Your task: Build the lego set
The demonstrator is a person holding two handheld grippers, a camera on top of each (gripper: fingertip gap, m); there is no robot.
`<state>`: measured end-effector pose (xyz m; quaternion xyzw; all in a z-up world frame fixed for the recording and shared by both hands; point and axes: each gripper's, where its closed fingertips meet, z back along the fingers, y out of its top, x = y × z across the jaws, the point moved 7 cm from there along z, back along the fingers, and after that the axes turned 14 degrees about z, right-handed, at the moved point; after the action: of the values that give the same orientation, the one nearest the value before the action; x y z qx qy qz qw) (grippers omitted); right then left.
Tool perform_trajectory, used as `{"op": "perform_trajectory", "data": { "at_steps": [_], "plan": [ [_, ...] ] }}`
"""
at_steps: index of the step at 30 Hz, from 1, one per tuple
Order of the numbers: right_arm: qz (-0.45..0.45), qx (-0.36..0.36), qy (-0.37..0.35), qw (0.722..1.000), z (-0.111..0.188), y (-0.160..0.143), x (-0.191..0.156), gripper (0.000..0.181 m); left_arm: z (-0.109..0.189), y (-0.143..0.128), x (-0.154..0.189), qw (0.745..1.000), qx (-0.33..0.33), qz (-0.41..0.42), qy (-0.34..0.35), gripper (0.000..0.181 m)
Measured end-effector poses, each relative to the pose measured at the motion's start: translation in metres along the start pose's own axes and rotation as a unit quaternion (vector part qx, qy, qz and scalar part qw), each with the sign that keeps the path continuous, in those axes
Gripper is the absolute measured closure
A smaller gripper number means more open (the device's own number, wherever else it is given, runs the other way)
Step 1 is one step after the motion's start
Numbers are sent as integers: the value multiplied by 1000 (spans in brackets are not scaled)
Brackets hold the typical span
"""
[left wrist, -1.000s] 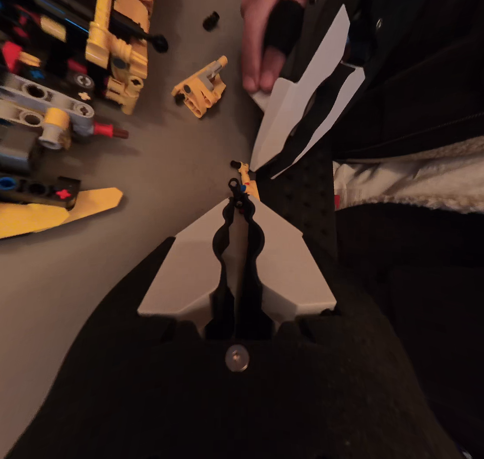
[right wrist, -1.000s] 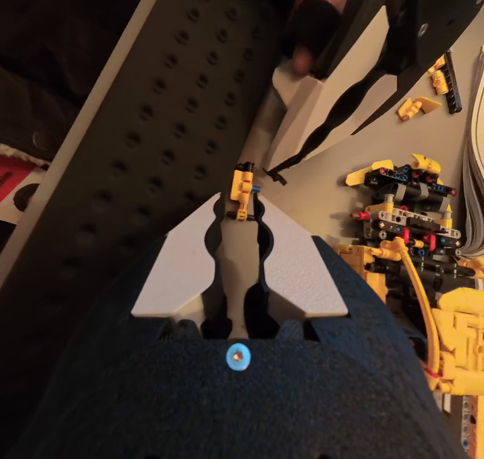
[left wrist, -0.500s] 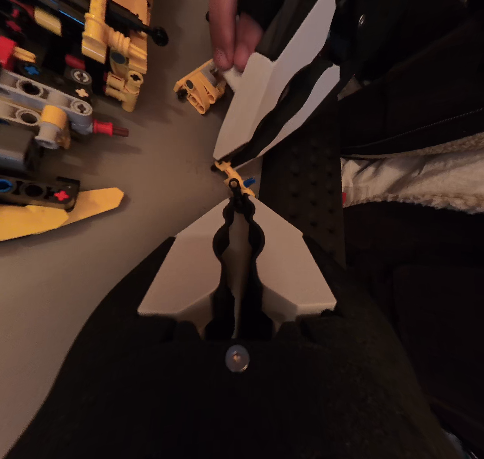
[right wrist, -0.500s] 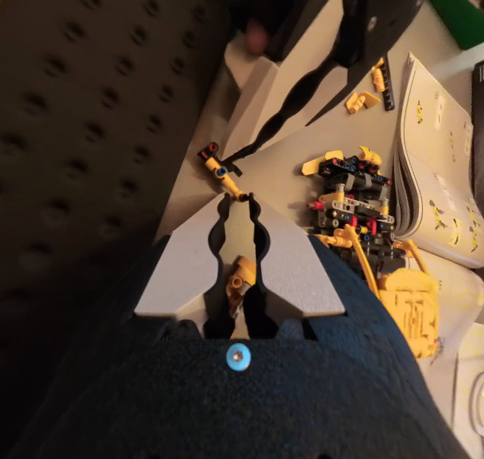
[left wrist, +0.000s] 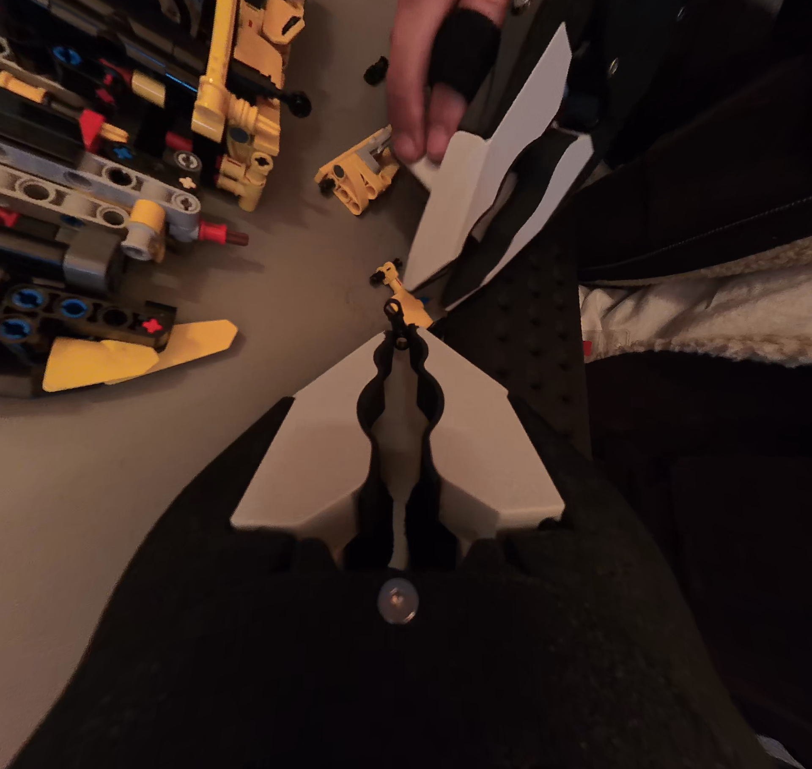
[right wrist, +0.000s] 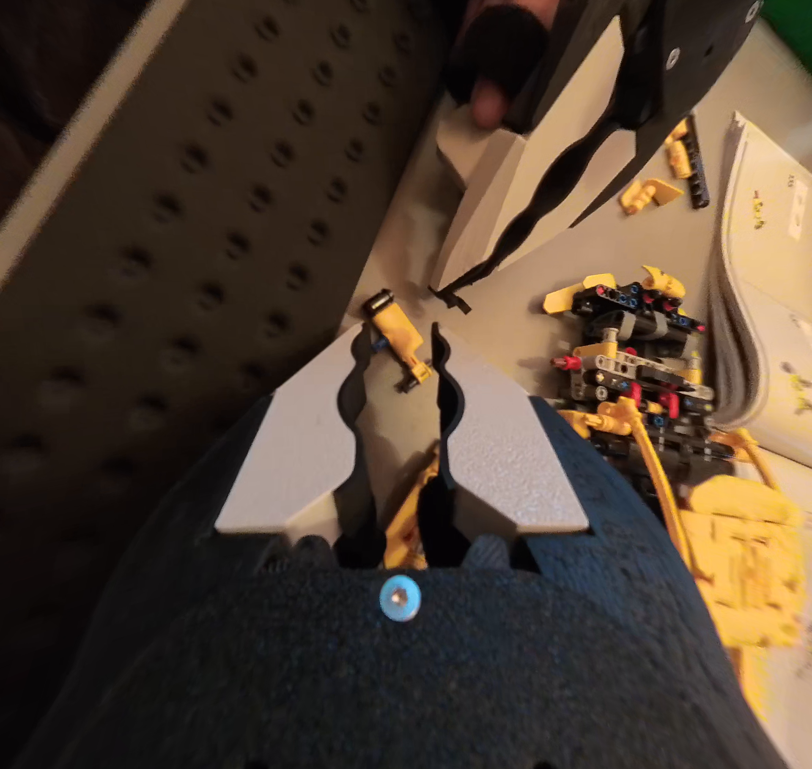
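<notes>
Left wrist view: the left gripper has its jaws nearly closed on a small black connector, pinched at the very tips. The small yellow sub-assembly, the piece in hand, lies on the counter well to the right of the partly built model, just beyond the connector and at the tips of the right gripper. A hand grips that tool. A loose yellow bracket and a black pin lie between the model and that hand, clear of the work. A dark perforated strip borders the sub-assembly on the side away from the model. Right wrist view: the right gripper's jaws stand moderately apart with the sub-assembly between their tips. It appears to rest on the counter unclamped, though contact with the far jaw cannot be ruled out. The model sits to the right of the piece, an instruction booklet beyond it, and loose yellow parts with a black beam above it. Assessment: the sub-assembly is judged light, rigid plastic, smooth and liable to skate or twist out under an off-centre pinch, with pin joints that could separate under side load. The flat yellow body offers the soundest hold, leaving the black end free. The perforated strip close alongside limits approach from that side, and the two tool tips crowd each other.
</notes>
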<state>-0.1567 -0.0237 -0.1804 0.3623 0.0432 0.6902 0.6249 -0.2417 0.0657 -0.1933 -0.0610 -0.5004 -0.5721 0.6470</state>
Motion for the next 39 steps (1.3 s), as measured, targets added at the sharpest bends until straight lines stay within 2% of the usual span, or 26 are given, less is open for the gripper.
{"op": "perform_trajectory", "data": {
  "at_steps": [3, 8, 11, 13, 14, 17, 19, 21, 24, 26, 28, 31, 35, 39],
  "plan": [
    [-52, 12, 47, 997, 6, -2, 9, 155, 1, 1, -1, 1000, 5, 1, 1, 175],
    [-71, 5, 140, 988, 0, -2, 28, 153, 8, 2, -4, 1000, 27, 10, 0, 175],
    [-62, -43, 190, 979, -12, -5, 27, 148, 16, 2, -5, 999, 45, 11, 6, 175],
    [-53, -50, 197, 978, -17, -3, 24, 148, 21, 3, -5, 998, 58, 14, 6, 175],
    [-37, -57, 186, 980, -18, -2, 23, 155, 22, 4, -5, 998, 61, 14, 4, 175],
    [12, -77, 158, 984, -17, 3, 18, 161, 22, 4, -5, 998, 64, 18, 1, 175],
    [18, -85, 120, 989, -15, 4, 19, 161, 23, 5, -5, 997, 69, 22, -2, 175],
    [4, -56, 61, 997, -8, 7, 26, 161, 27, 8, -5, 995, 90, 33, -10, 175],
    [-32, -5, -108, 994, 13, 8, 52, 162, 42, 19, 3, 980, 166, 65, -84, 175],
    [-72, 72, -219, 970, 31, 16, 67, 163, 58, 28, 14, 956, 238, 78, -155, 174],
    [-121, 140, -300, 936, 45, 23, 78, 163, 73, 37, 24, 925, 306, 80, -212, 175],
    [-136, 164, -381, 900, 63, 30, 87, 163, 83, 44, 33, 893, 369, 74, -248, 175],
    [-183, 230, -401, 868, 68, 37, 92, 163, 76, 47, 43, 865, 395, 89, -296, 175],
    [-200, 255, -421, 847, 74, 38, 93, 164, 68, 50, 50, 858, 411, 85, -296, 175]
  ]
}}
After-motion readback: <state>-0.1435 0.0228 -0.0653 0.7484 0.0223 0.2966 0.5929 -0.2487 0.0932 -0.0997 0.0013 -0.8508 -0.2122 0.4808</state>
